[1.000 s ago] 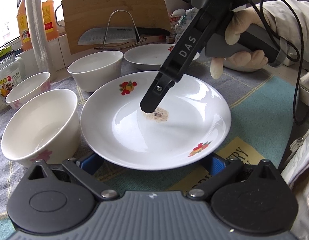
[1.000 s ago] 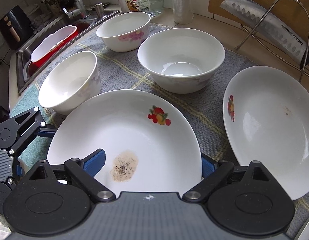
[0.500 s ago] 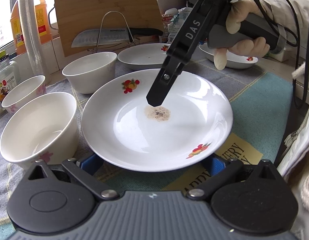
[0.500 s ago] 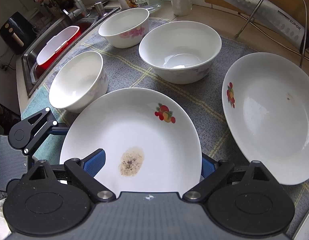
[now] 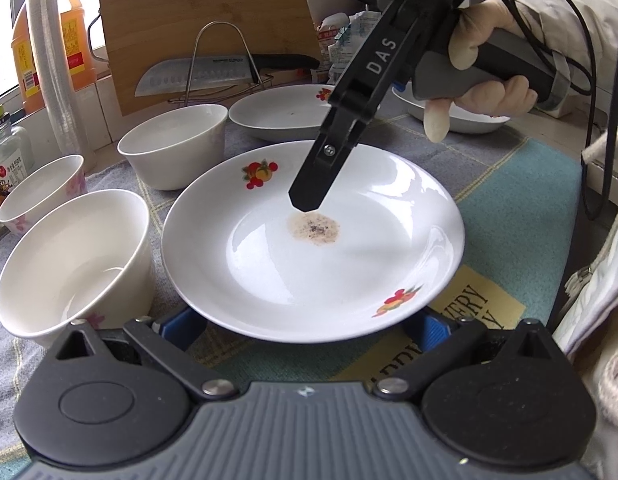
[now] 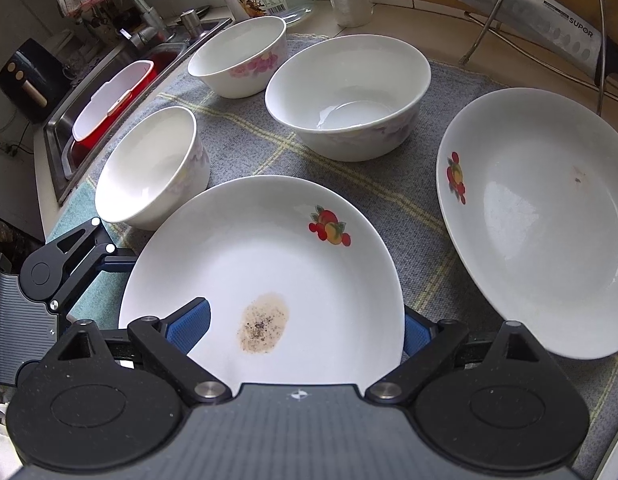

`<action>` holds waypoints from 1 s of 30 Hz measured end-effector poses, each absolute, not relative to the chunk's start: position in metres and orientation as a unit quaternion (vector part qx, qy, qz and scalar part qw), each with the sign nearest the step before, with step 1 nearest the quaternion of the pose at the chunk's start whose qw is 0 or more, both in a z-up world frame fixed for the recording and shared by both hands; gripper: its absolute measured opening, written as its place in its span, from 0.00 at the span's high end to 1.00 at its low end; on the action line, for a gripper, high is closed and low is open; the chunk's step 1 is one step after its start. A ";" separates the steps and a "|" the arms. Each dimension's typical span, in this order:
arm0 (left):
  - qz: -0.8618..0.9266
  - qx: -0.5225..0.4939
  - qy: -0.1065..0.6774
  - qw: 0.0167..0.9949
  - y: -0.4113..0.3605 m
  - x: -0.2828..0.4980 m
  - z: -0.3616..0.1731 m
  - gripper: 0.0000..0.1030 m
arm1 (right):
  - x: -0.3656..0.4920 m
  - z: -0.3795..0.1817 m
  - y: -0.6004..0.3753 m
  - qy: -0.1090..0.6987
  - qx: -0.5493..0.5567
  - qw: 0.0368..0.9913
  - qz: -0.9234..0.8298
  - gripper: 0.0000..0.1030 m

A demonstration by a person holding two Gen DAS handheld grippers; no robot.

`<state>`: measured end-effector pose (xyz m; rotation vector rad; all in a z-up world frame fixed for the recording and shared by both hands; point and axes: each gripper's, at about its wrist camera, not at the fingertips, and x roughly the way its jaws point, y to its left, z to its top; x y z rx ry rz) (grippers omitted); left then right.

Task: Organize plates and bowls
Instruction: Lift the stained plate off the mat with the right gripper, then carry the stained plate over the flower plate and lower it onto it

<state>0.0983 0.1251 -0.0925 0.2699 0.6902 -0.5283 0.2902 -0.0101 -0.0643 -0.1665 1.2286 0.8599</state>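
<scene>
Stained fruit-print plate on cloth-covered counter. Right gripper jaws wide, apparently straddling the plate's rim; left gripper jaws wide, plate edge between.

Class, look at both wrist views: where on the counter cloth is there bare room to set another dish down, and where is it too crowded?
Free: the cloth between the stained plate and the second plate, and the teal strip right of the stained plate. Crowded: the three bowls bunch together.
</scene>
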 end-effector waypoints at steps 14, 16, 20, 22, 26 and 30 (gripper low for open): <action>-0.246 0.122 0.353 0.894 0.105 0.099 -0.083 0.01 | 0.285 -0.057 -0.033 0.554 -0.061 0.722 0.410 0.04; -0.245 0.124 0.355 0.893 0.100 0.099 -0.081 0.01 | 0.283 -0.054 -0.038 0.551 -0.061 0.724 0.411 0.04; -0.246 0.125 0.354 0.893 0.089 0.101 -0.077 0.01 | 0.280 -0.048 -0.051 0.545 -0.059 0.728 0.413 0.04; -0.247 0.125 0.352 0.894 0.082 0.102 -0.075 0.01 | 0.280 -0.044 -0.059 0.541 -0.060 0.730 0.412 0.04; -0.252 0.127 0.349 0.894 0.066 0.105 -0.070 0.01 | 0.280 -0.039 -0.077 0.537 -0.058 0.737 0.407 0.04; -0.258 0.130 0.349 0.892 0.051 0.111 -0.067 0.01 | 0.282 -0.033 -0.097 0.533 -0.055 0.742 0.403 0.04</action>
